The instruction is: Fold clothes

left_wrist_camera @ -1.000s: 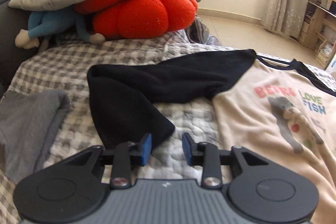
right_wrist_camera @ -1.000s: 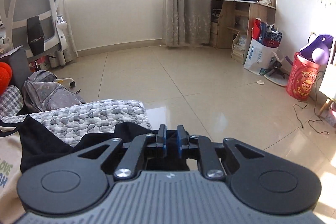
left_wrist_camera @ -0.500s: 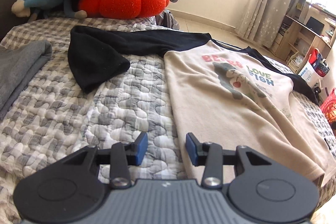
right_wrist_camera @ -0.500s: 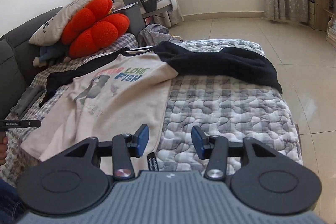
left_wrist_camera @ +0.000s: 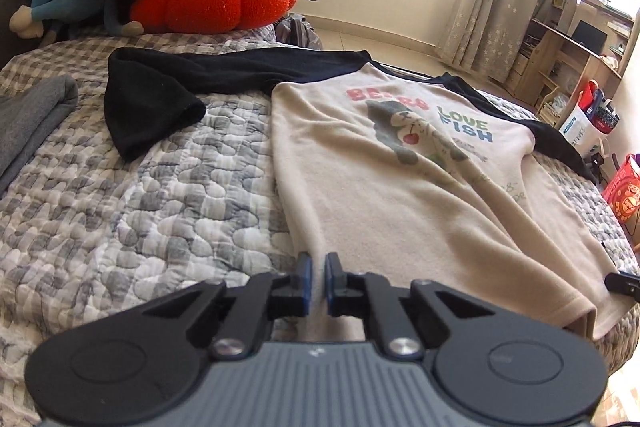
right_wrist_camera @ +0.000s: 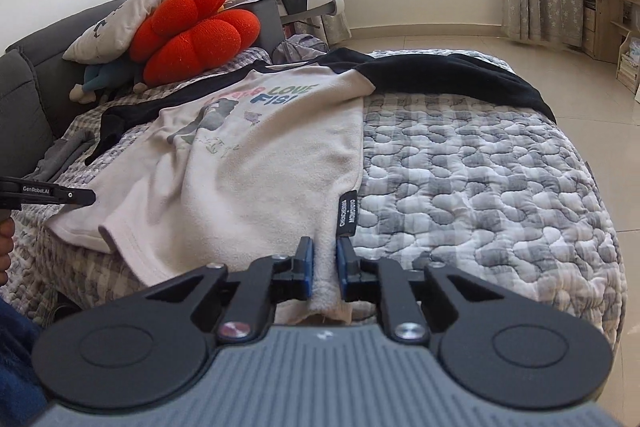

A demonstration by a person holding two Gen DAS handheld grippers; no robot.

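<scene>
Cream shirt (left_wrist_camera: 384,187) with black sleeves lies flat, print up, across the quilt (right_wrist_camera: 480,179); both grippers, left (left_wrist_camera: 315,277) and right (right_wrist_camera: 324,267), have just closed, pinching its hem corners at the near edge.

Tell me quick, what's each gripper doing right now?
Left gripper: just closed on the shirt hem at its corner.
Right gripper: just closed on the hem at the other corner.
</scene>
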